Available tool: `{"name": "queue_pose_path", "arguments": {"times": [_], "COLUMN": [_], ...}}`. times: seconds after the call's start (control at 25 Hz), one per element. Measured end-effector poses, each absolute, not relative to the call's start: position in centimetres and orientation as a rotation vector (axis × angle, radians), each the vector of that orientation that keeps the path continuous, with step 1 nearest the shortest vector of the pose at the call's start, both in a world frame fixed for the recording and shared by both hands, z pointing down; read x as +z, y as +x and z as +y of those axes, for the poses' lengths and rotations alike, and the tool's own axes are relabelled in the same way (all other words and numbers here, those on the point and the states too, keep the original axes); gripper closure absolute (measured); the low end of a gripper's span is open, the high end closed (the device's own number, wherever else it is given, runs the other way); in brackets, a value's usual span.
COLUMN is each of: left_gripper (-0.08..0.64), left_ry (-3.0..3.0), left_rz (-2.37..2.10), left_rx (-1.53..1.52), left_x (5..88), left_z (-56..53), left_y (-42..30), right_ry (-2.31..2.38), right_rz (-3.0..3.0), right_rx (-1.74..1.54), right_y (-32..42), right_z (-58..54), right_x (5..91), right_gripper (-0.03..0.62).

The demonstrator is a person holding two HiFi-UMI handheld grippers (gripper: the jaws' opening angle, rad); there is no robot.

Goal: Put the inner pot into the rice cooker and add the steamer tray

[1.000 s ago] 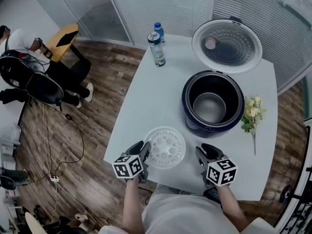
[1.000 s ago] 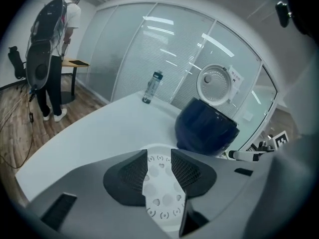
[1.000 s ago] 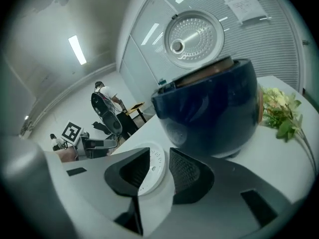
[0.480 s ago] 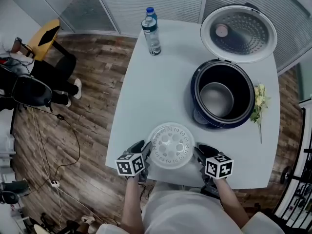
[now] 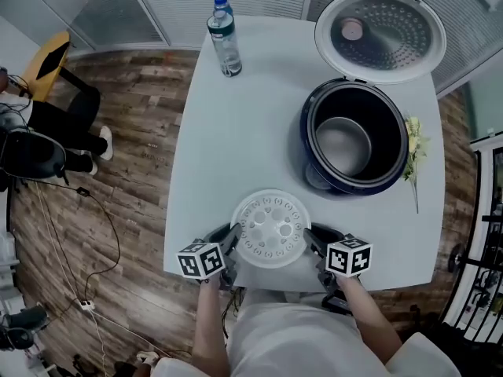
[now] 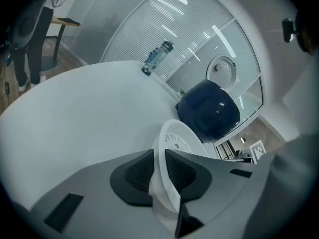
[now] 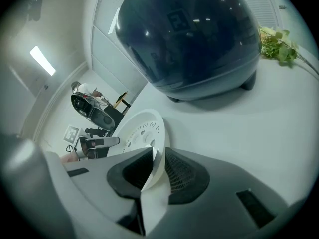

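Wood floor point(image 5: 134, 171) runs round a white table point(image 5: 236, 124), with pale blinds behind it. Someone sits off to the left by a yellow chair point(image 5: 47, 57), and thin cables point(image 5: 102, 234) trail over the floor there.

On the far right part of the table stands the dark blue rice cooker point(image 5: 308, 132). Its lid point(image 5: 381, 34) is flipped back and wide open, so the round mouth has nothing over it. The shiny inner pot point(image 5: 342, 144) is already sitting down inside. A small bunch of flowers point(image 5: 413, 151) lies squeezed between the cooker and the table's right edge. A water bottle point(image 5: 224, 38) stands upright near the far left corner, well apart from everything else.

The white steamer tray point(image 5: 271, 230) is right by the near edge of the table, close to the person holding the tools. The left gripper point(image 5: 229, 240) has the tray's left rim between its jaws, which are closing, and its dark pads look pressed on the rim from both sides. The right gripper point(image 5: 310, 240) has the right rim between its jaws, closing too, with the pads against the plastic.

Between the tray and the cooker is a short strip of bare table. The whole left and middle of the table is bare as well, all the way up to the bottle.
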State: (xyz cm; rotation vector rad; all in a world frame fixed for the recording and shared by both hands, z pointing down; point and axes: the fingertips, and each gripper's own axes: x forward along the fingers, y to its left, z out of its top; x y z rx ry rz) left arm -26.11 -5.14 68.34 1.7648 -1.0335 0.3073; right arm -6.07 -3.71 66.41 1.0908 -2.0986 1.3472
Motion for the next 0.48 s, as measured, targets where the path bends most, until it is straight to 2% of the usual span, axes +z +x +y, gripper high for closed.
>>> {"name": "queue_pose_path", "arguments": {"times": [0.08,0.48], "left_gripper": [0.491,0.511], "left_ry": [1.761,1.817], "left_rz": [-1.024,-1.016], "left_rx": [0.282,0.388], "left_x": [68.4,68.5], "left_z": [-5.3,-6.1], "left_y": [-26.2,-25.7], "right_ry": [1.082,1.121], "right_rz": [-2.107,-2.130], "right_rx": [1.353,1.347], "right_y": [-6.3,-6.2], "right_z": [-3.6,-3.1], "right_x": [66.3,64.8], "right_gripper": [0.520,0.529]}}
